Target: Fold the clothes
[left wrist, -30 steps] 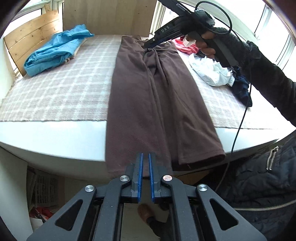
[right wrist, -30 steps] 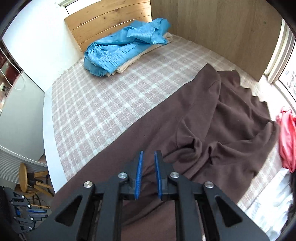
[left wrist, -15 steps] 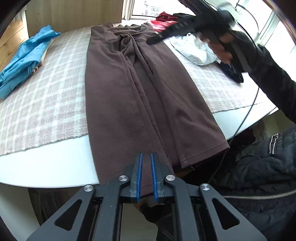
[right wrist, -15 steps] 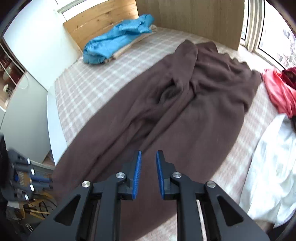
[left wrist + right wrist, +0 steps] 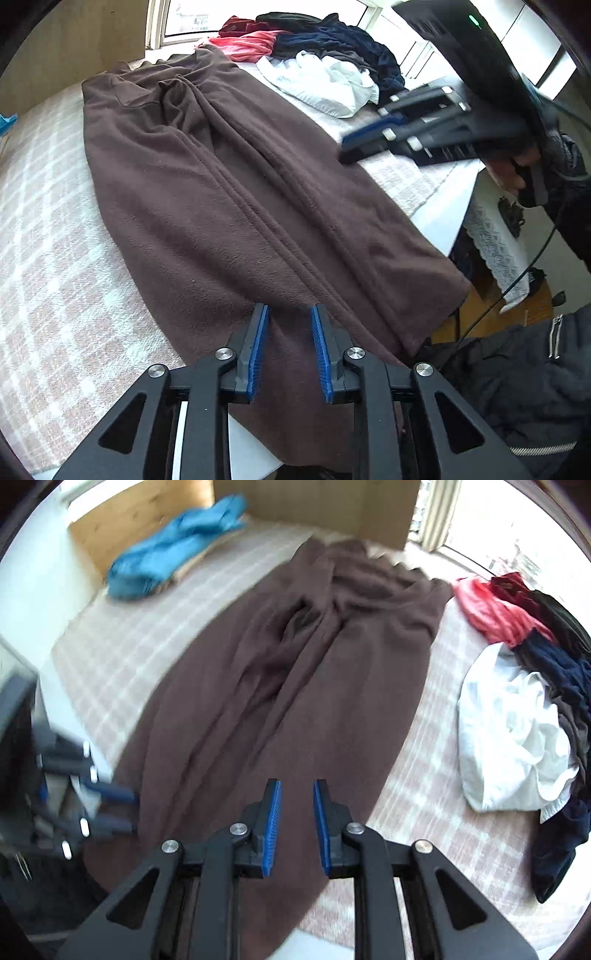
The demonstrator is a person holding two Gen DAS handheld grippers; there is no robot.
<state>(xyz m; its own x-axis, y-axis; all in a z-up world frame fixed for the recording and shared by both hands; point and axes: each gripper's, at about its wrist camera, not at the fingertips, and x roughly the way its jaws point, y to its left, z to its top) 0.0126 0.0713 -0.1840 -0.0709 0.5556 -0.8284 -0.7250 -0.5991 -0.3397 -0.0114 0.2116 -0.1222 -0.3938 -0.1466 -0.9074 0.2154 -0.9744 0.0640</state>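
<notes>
Brown fleece trousers point(image 5: 236, 192) lie stretched along a checked blanket point(image 5: 48, 266), waist far, leg hems hanging over the near table edge. My left gripper point(image 5: 289, 314) hovers above the lower legs near the hems; its jaws are opening and nothing is between them. In the right wrist view the same trousers point(image 5: 303, 686) run away from my right gripper point(image 5: 297, 790), which hangs over the lower leg with jaws opening and empty. The right gripper point(image 5: 373, 144) also shows in the left wrist view, held in a hand over the trousers' right edge. The left gripper point(image 5: 110, 812) appears blurred at the left.
A heap of unfolded clothes, white point(image 5: 513, 738), red point(image 5: 491, 609) and dark blue point(image 5: 561, 686), lies to the right of the trousers. A blue garment point(image 5: 173, 542) sits folded at the far left by a wooden headboard point(image 5: 140, 513). A dark jacket point(image 5: 517, 380) is close at lower right.
Both grippers' jaws have widened. The left gripper swung in over the trouser legs from beyond the table edge. The right gripper drew back from the waist toward the lower legs.
</notes>
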